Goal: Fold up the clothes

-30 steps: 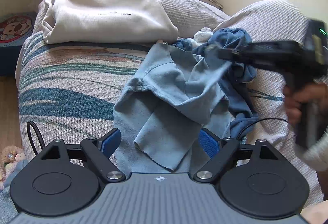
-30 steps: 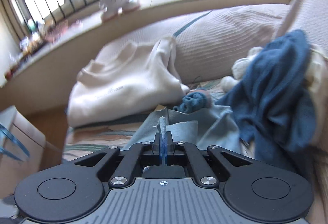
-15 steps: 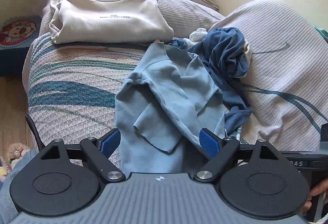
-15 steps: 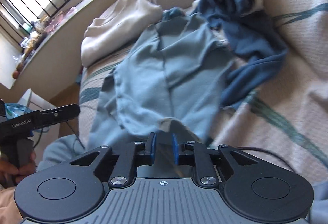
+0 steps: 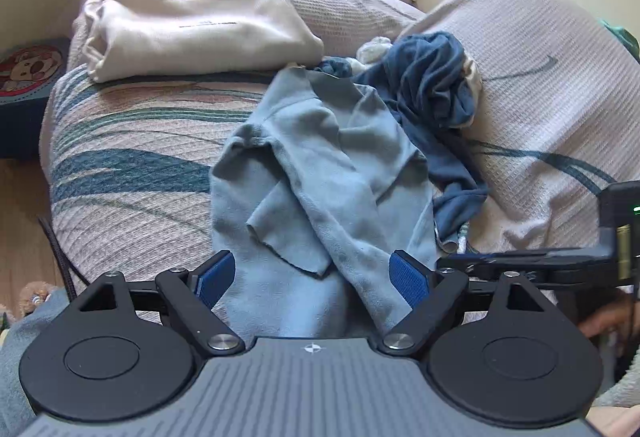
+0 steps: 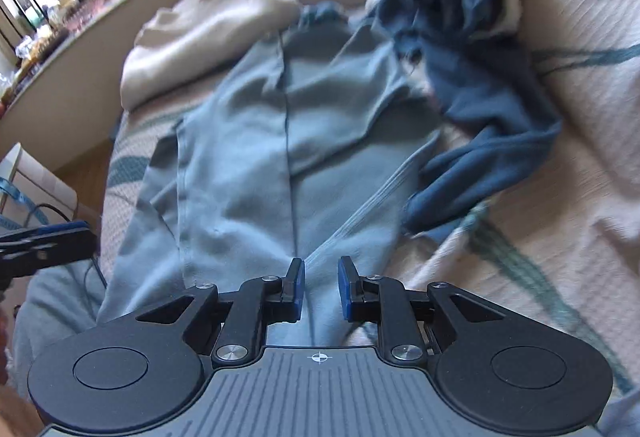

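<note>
A light blue shirt (image 5: 320, 173) lies lengthwise on the bed, its sleeves folded inward over the body; it also shows in the right wrist view (image 6: 272, 141). My left gripper (image 5: 314, 277) is wide open above the shirt's near hem, holding nothing. My right gripper (image 6: 320, 293) is partly open over the shirt's near right edge, with cloth lying between the pads but not pinched. The right gripper's body (image 5: 560, 261) shows at the right in the left wrist view.
A folded cream sweatshirt (image 5: 192, 25) lies at the bed's far side. A crumpled dark blue garment (image 5: 436, 93) with white cloth lies right of the shirt, against a large pillow (image 5: 540, 77). The bed edge and wooden floor (image 5: 20, 217) are to the left.
My right gripper let go of the sleeve it held, swung back to the shirt's near edge and opened partway. The left gripper stayed open and drew slightly nearer.
</note>
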`<control>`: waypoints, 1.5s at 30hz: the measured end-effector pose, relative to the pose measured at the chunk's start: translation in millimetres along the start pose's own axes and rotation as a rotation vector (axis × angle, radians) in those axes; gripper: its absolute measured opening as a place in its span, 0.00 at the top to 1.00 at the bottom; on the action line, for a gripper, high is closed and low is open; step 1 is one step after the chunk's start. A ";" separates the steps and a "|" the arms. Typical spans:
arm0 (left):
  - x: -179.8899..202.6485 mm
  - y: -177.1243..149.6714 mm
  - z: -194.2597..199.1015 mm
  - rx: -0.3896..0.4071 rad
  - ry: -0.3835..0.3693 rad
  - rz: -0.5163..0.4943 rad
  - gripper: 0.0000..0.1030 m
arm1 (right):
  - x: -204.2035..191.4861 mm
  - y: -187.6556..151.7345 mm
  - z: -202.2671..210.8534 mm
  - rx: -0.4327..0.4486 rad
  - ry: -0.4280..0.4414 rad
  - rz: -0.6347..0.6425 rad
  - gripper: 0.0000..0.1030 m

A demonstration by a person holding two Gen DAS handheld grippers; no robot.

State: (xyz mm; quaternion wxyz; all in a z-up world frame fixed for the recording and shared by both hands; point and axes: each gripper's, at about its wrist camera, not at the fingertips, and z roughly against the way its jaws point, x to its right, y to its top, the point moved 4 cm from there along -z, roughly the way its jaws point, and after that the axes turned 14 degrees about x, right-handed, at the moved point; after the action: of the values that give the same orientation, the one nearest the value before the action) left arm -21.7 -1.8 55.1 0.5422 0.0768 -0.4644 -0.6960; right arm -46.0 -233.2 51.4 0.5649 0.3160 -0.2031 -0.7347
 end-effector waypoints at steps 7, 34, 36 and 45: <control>-16.2 -3.3 -4.1 -0.014 0.031 0.050 0.18 | 0.6 -4.8 -38.6 -0.045 -0.082 -0.002 0.66; 12.1 15.4 -50.7 -0.052 -0.043 -0.030 0.38 | 89.9 -18.6 54.5 0.070 -0.341 -0.120 0.87; 11.1 22.6 -65.0 -0.050 -0.051 -0.021 0.40 | 87.1 2.1 59.0 0.134 -0.307 -0.095 0.83; 8.4 37.0 -129.7 -0.103 -0.021 -0.013 0.41 | 49.5 72.0 22.8 0.230 -0.153 0.056 0.73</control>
State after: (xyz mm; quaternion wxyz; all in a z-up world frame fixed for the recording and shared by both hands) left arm 79.4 -81.0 13.2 0.5359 0.0446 -0.4332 -0.7233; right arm -19.3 -302.1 103.3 0.5284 0.3157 -0.3371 -0.7124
